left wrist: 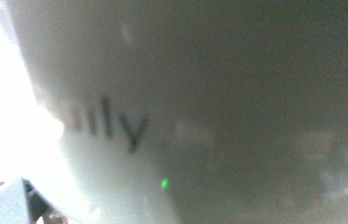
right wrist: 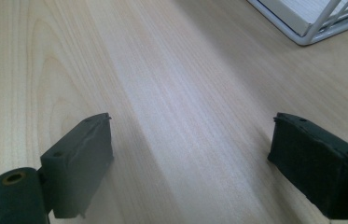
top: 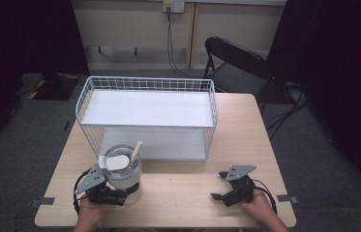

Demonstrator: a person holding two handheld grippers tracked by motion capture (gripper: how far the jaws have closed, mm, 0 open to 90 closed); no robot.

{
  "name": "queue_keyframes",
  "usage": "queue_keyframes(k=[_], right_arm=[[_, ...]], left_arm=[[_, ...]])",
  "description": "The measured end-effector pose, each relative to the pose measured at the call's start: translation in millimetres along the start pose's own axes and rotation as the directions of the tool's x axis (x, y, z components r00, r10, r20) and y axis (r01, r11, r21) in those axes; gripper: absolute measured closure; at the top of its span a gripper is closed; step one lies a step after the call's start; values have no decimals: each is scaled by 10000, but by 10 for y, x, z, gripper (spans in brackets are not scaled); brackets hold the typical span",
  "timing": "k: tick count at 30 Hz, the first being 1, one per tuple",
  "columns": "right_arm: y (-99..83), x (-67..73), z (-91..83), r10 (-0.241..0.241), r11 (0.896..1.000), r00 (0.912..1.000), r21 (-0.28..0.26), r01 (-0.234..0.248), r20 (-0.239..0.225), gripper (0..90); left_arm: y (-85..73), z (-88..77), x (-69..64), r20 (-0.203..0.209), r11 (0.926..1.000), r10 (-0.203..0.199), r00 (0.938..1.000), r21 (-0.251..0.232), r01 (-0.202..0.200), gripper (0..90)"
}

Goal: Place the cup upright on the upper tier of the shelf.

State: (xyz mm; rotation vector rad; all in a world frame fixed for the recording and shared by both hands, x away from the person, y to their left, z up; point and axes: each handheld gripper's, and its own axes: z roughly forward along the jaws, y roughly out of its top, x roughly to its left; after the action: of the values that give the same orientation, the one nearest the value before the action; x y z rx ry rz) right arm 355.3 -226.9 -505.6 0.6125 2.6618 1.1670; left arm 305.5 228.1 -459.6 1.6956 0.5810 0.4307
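At the near left edge of the table (top: pixel 178 193), the left gripper (top: pixel 120 195) clamps the base of a clear cup (top: pixel 124 174); lid and straw (top: pixel 136 152) are fitted, the cup upright. Its wall, with blurred lettering, sits right against the left gripper view's lens (left wrist: pixel 209 116). Near right, the right gripper (right wrist: pixel 190 158) hovers over bare wood, jaws spread wide, nothing between them. Beyond stands a white wire rack (top: pixel 146 116), just behind the cup.
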Motion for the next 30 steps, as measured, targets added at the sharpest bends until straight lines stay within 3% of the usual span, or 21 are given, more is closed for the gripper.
queue_keyframes(k=[11, 21, 23, 24, 30], right_arm=[[0, 0, 0, -3, 10000, 10000, 0, 3, -1, 122], [0, 0, 0, -3, 10000, 10000, 2, 3, 3, 122], [0, 0, 0, -5, 10000, 10000, 2, 5, 4, 122], [0, 0, 0, -6, 10000, 10000, 2, 6, 4, 122], [0, 0, 0, -2, 10000, 10000, 4, 2, 2, 122]], left_arm=[[321, -10, 25, -22, 9968, -636, 9980, -480, 634, 84], [548, 62, 95, -238, 9966, -806, 9965, -196, 802, 84], [569, 78, 91, -261, 9937, -1104, 9935, -209, 1099, 84], [588, 84, 107, -299, 9952, -970, 9948, -161, 966, 84], [719, 136, 104, -193, 9928, -1193, 9927, -130, 1191, 85]])
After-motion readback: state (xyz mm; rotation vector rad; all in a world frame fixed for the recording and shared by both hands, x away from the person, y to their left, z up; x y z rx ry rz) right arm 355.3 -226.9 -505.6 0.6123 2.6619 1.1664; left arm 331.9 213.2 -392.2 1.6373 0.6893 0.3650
